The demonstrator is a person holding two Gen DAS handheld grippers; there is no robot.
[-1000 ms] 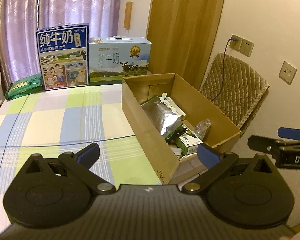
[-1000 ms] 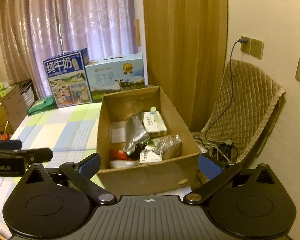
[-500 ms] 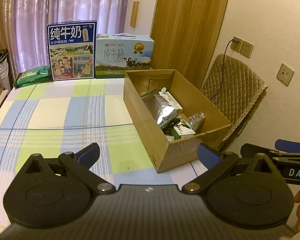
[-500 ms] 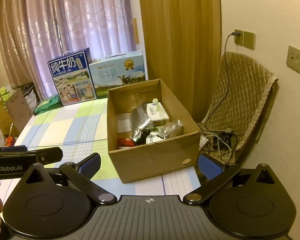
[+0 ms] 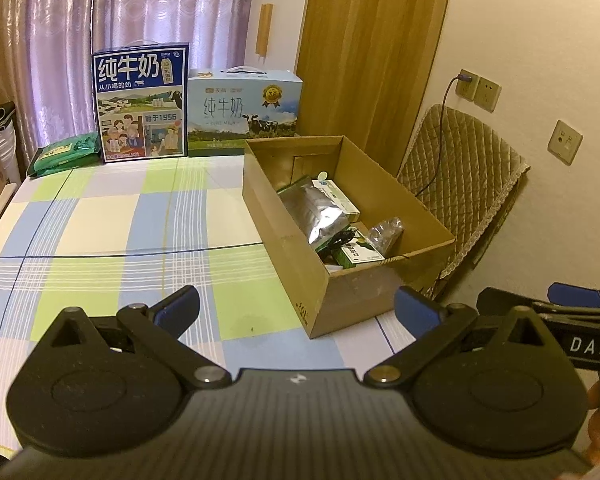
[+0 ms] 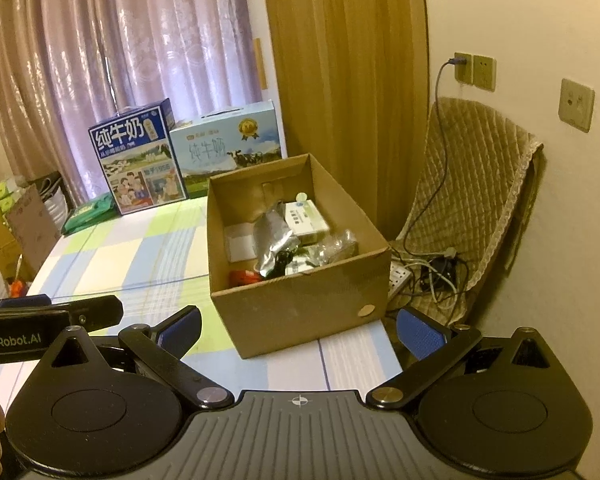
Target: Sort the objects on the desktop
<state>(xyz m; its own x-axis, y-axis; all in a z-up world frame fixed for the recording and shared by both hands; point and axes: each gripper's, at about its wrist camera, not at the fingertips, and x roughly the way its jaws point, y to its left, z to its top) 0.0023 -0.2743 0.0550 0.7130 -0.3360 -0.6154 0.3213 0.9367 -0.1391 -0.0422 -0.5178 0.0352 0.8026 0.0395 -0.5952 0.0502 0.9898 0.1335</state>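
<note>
**A:** From the left wrist view, where does the sorting stand?

**B:** It looks close to finished, or between items. The cardboard box [image 5: 348, 240] sits at the table's right edge, near its front right corner, and already holds a silver foil pouch [image 5: 316, 210], a white carton [image 5: 340, 196], a green-and-white packet [image 5: 358, 252] and a clear bag [image 5: 386, 230]. The checked tablecloth [image 5: 112, 216] in front of the left gripper [image 5: 296, 308] is bare. Only two milk cases [image 5: 140, 100] and a green pack [image 5: 64, 152] stand along the far edge.

**A:** And the tool?

**B:** Its blue-tipped fingers [image 5: 180, 306] are spread wide, with nothing between them and nothing touched. It hangs above the front edge.

**A:** And from the right wrist view?

**B:** The same box [image 6: 296, 256] lies straight ahead, with its near wall facing the camera. The pouch [image 6: 274, 240] and carton [image 6: 304, 218] lie inside, and something red [image 6: 244, 278] shows in its near left corner. The right gripper [image 6: 300, 330] is also fully splayed and empty, clear of the box. The left tool's side [image 6: 48, 320] shows at the frame's left.

**A:** What comes next?

**B:** I'd judge that if anything is left to sort, it is the green pack at the far left corner. Getting it means a long reach across the table, then closing the fingers on its soft, flat body.
</note>
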